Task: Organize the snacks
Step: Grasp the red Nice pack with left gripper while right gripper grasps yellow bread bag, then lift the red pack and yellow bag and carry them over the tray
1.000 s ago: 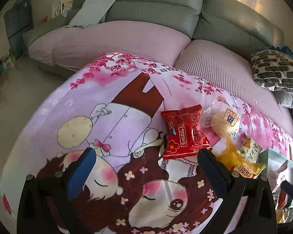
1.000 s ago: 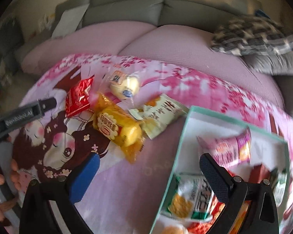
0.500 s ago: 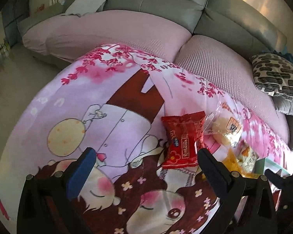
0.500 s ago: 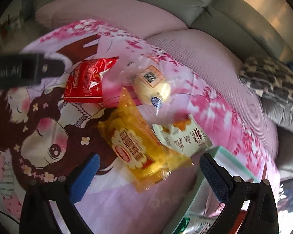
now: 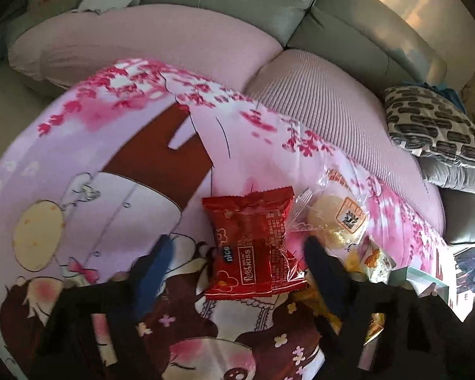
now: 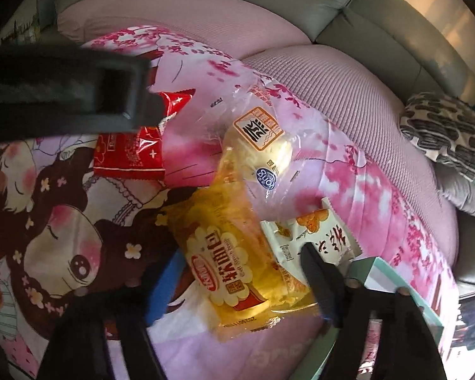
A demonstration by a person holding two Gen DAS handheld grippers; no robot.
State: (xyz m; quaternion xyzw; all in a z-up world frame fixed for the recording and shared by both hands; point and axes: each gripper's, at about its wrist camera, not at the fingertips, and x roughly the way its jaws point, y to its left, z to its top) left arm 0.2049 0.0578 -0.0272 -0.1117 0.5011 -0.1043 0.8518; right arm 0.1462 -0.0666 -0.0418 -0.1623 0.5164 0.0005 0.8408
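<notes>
Red snack packet (image 5: 253, 247) — between closing left gripper (image 5: 237, 259) jaws

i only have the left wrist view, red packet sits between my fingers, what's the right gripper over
Observer: The right gripper straddles the yellow packet; its jaws have just been closing, and the pads do not press on it yet.
Operator: anything under that yellow one
Observer: Its right edge overlaps a white packet lying beside the teal box.
Operator: and the clear bun wrapper, touching it?
Observer: Yes, the clear-wrapped bun lies against the yellow packet's far end.
Operator: does my gripper show there
Observer: Yes, the left gripper's finger hangs over the red packet.
</notes>
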